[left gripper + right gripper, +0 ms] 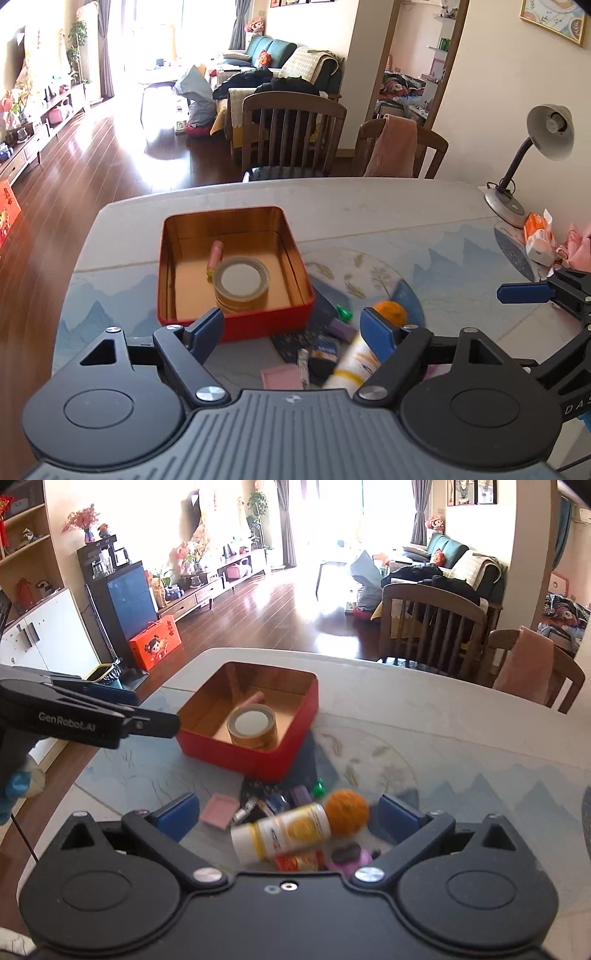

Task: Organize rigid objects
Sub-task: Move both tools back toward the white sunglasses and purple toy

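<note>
Now red tin (236, 321) holds tape roll (242, 286); both hand-held grippers wide, empty.

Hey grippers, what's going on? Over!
Left gripper open, empty. Right gripper open, empty. Red tin holds tape roll. White bottle and orange ball waiting outside.

1. "GenRobot.AI": white lettering on the black side of the left tongs (92, 716), entering at the left edge of the right wrist view.
2. "D A S": partial pale letters on the black body of the right tongs (535, 295), at the right edge of the left wrist view; the rest is cut off.
3. Orange gift box (155, 642) on the floor, far left of the tabletop (443, 716): dark characters and a cartoon figure are printed on it; characters too small to read.
4. Bottle (284, 830) label: blurred, unreadable.
</note>
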Demonstrator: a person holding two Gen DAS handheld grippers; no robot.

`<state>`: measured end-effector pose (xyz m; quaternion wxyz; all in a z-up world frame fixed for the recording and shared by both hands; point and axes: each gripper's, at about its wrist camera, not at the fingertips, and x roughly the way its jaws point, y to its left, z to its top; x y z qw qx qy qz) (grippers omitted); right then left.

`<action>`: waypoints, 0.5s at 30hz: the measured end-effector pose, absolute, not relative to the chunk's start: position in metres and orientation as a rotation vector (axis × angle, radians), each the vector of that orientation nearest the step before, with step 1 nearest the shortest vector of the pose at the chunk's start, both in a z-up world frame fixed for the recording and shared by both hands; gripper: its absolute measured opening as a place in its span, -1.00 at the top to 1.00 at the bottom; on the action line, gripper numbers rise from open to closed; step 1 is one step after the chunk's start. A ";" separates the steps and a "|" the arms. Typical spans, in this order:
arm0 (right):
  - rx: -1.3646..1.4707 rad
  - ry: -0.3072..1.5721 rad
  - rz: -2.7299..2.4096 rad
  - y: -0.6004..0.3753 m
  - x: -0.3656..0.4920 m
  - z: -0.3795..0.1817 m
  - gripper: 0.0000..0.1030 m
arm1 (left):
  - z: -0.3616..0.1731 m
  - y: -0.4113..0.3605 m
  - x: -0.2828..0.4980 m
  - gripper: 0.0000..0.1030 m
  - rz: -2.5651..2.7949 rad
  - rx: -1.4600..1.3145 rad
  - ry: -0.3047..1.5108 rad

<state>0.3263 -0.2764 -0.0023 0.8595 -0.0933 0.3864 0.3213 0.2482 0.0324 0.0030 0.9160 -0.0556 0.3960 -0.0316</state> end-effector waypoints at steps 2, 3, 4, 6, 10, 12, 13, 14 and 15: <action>-0.197 0.807 0.675 -0.286 0.320 -0.005 -1.00 | 0.002 0.026 0.239 -0.61 -0.066 -0.116 0.810; -0.200 0.805 0.676 -0.290 0.314 -0.007 -1.00 | 0.002 0.021 0.234 -0.61 -0.066 -0.114 0.809; -0.204 0.806 0.676 -0.295 0.312 -0.010 -1.00 | 0.001 0.017 0.230 -0.62 -0.069 -0.111 0.808; -0.213 0.804 0.672 -0.302 0.305 -0.013 -0.99 | -0.002 0.008 0.220 -0.62 -0.072 -0.108 0.807; -0.216 0.808 0.663 -0.316 0.301 -0.023 -0.99 | -0.010 -0.009 0.206 -0.69 -0.088 -0.099 0.804; -0.224 0.796 0.655 -0.321 0.301 -0.027 -0.99 | -0.016 -0.017 0.200 -0.83 -0.104 -0.099 0.809; -0.230 0.789 0.651 -0.324 0.301 -0.030 -0.99 | -0.019 -0.022 0.197 -0.92 -0.111 -0.098 0.811; -0.232 0.787 0.644 -0.326 0.303 -0.033 -0.99 | -0.023 -0.026 0.194 -0.95 -0.114 -0.095 0.810; -0.232 0.785 0.637 -0.329 0.305 -0.036 -0.99 | -0.027 -0.030 0.192 -0.98 -0.117 -0.089 0.810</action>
